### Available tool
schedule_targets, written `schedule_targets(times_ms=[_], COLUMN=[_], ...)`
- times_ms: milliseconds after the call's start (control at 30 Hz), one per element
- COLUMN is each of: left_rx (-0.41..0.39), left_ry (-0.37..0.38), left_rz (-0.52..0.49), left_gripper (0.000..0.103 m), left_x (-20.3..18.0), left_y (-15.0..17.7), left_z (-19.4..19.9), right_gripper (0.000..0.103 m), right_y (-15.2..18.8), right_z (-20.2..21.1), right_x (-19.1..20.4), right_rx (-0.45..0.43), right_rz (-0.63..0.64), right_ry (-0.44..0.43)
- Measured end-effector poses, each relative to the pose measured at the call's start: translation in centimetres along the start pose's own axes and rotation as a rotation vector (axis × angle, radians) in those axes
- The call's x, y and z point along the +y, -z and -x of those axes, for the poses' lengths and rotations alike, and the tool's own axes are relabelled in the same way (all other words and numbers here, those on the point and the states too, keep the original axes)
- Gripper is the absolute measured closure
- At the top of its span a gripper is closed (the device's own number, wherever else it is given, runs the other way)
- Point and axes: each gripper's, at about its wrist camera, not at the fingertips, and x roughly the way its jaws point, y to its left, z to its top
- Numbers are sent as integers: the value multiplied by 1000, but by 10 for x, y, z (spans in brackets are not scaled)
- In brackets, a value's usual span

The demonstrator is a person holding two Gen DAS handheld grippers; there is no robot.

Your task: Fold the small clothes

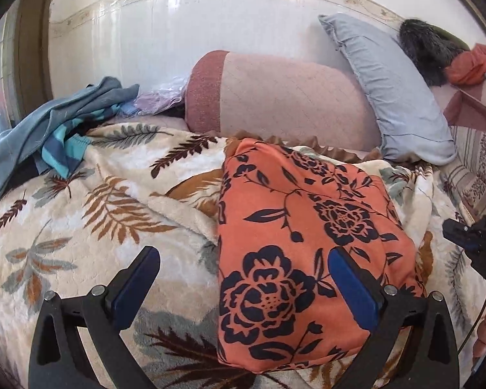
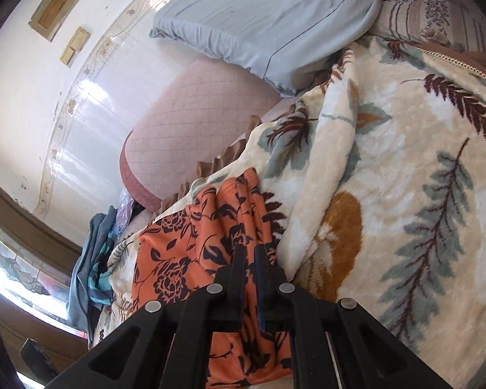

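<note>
The garment (image 1: 295,243) is lying folded on the blanket (image 1: 81,227). The left gripper (image 1: 243,278) is hovering agape; the right gripper (image 2: 248,253) is pinching the garment's edge. Risk: a pull dragging the fold apart.

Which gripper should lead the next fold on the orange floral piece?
Probably right: the right gripper looks shut on the orange floral garment edge. The left gripper is open, holding nothing.

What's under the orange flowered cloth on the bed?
The orange flowered cloth lies on a cream leaf-print blanket, which shows all around it. Whatever sits directly beneath its middle is covered and cannot be seen.
</note>
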Motion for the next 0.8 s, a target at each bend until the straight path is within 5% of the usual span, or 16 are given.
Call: schedule_targets(times_ms=[333, 800], left_rx=[-27, -52], left_ry=[-124, -176], left_rz=[-64, -39], left_gripper=[0, 0], left_x=[-4, 9], left_y=[-6, -12], left_z=[6, 25], right_gripper=[96, 96], right_y=[8, 28], right_z=[-14, -17], right_x=[15, 43], right_rx=[25, 23], right_rz=[69, 142], right_ry=[29, 34])
